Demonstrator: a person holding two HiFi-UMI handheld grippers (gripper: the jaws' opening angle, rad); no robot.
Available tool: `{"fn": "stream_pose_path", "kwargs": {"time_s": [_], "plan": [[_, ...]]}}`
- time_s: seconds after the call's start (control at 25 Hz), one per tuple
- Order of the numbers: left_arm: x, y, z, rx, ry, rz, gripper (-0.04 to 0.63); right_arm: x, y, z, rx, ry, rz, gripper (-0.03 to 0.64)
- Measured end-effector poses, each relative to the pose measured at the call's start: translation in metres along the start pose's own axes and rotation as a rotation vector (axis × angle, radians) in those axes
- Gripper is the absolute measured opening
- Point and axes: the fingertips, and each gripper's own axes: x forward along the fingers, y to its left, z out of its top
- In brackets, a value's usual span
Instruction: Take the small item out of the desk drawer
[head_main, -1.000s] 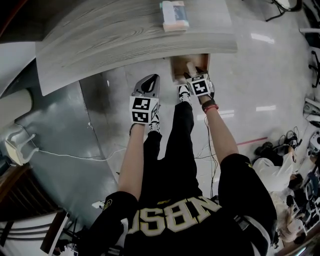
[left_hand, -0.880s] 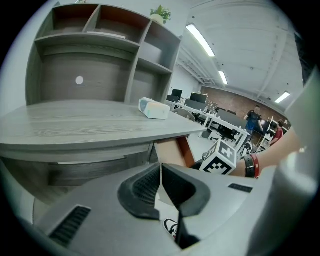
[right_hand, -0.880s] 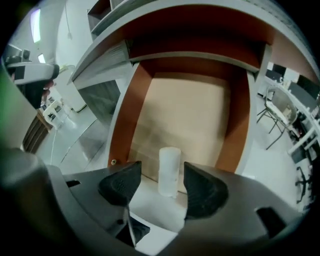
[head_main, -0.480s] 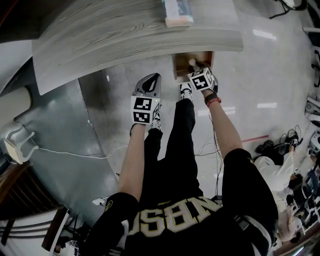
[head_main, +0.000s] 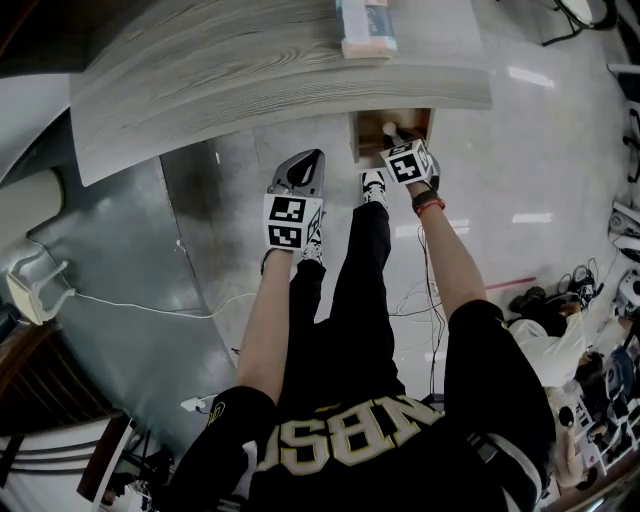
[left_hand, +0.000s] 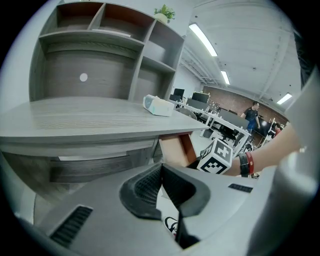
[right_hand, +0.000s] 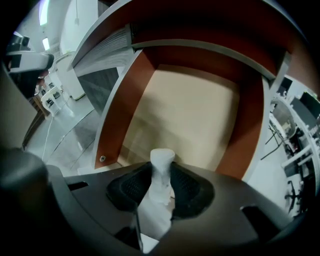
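A wooden drawer stands pulled out under the grey desk. Inside it, a small white item stands upright. My right gripper reaches into the drawer from the front. In the right gripper view the white item sits between the black pads of my right gripper, whose jaws are closing and touch it on both sides, above the drawer's pale floor. My left gripper hangs left of the drawer, below the desk edge. Its jaws are shut with nothing held.
A light box lies on the desk near its front edge, above the drawer. The person's legs and shoes stand right below the drawer. Cables trail over the shiny floor. Shelves rise behind the desk.
My right gripper has moved a little farther into the drawer and closed in around the white item. The left gripper has hardly moved.
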Motion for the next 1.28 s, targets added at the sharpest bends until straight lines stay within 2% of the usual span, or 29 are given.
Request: {"fn": "stream_pose_path", "kwargs": {"time_s": [0.64,0.92,1.28], "plan": [[-0.029,-0.005,0.024,-0.013,-0.040,0.000,0.013,-0.060,0.007,0.023,0.002,-0.049,0.011,0.124],[-0.051,-0.003,0.035,0.004,-0.034,0.003,0.012,-0.104,0.012,0.027,0.053,-0.074,0.013,0.123],[-0.080,0.004,0.062,0.005,-0.079,0.013,0.012,-0.161,0.012,0.043,0.160,-0.145,-0.029,0.124]]}}
